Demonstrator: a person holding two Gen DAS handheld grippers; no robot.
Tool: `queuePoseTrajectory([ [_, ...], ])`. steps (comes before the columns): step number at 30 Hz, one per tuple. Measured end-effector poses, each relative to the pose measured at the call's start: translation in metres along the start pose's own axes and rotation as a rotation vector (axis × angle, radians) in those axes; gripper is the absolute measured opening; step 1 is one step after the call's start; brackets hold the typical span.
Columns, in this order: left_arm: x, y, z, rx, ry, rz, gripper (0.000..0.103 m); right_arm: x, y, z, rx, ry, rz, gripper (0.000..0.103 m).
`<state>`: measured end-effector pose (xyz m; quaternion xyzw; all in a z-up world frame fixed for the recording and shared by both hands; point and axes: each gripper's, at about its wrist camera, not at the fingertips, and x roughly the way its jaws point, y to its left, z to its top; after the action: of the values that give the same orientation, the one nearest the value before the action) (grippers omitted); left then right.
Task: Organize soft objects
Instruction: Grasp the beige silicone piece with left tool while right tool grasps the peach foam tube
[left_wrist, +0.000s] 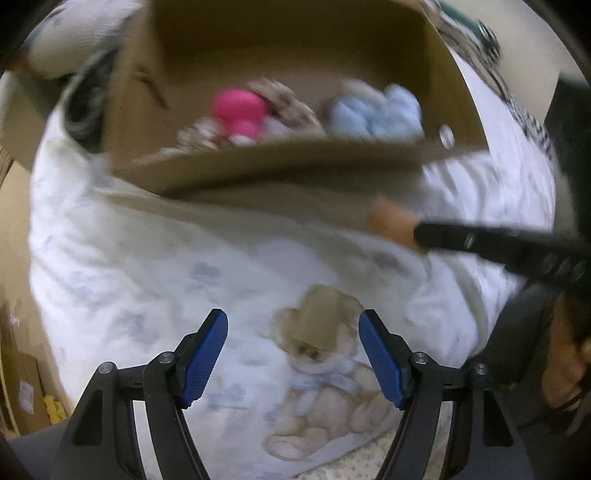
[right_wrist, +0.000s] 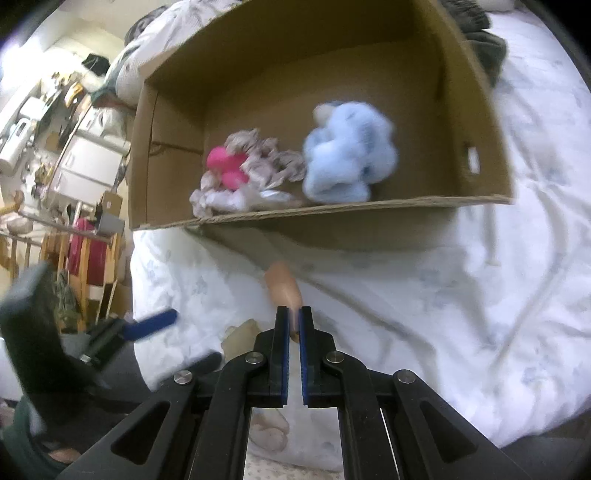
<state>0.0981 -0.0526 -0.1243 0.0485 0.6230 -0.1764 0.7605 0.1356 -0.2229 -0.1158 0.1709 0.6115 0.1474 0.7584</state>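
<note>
White rumpled bedding (right_wrist: 461, 295) with a faint blue print covers the bed; a printed teddy bear in a hat (left_wrist: 321, 373) shows on it near the bed's front edge. Left of the bed, cluttered shelves and a wooden rail (right_wrist: 55, 229) fill the background.

Left claw (left_wrist: 293, 356): blue ribbed pads spread wide, nothing between them, hovering over the bear print.

Brown corrugated cardboard box (right_wrist: 354, 210), open-topped, sits on the bed. Inside, along its near wall, left to right: a hot-pink rounded plush (right_wrist: 225, 166), a crumpled beige-and-white fabric toy (right_wrist: 258, 173) touching it, then a fluffy pale-blue plush (right_wrist: 347, 155).

Right claw (right_wrist: 294, 325): pads pressed nearly together, pinching one end of a smooth peach-coloured soft object (right_wrist: 283, 286), held above the bedding just short of the box's near wall. Motion blur hides finer detail.
</note>
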Motion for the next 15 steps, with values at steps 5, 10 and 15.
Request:
queuePoseTrajectory([
  [5, 0.024, -0.021, 0.0, 0.079, 0.056, 0.028, 0.063, -0.014, -0.009, -0.003, 0.01, -0.02, -0.008, 0.007],
  [10, 0.036, -0.02, 0.003, 0.069, 0.093, 0.043, 0.027, -0.01, -0.008, -0.006, 0.019, -0.03, -0.01, 0.007],
  [15, 0.028, -0.014, 0.002, 0.035, 0.083, 0.002, 0.013, -0.007, -0.004, -0.006, 0.012, -0.034, -0.006, 0.007],
])
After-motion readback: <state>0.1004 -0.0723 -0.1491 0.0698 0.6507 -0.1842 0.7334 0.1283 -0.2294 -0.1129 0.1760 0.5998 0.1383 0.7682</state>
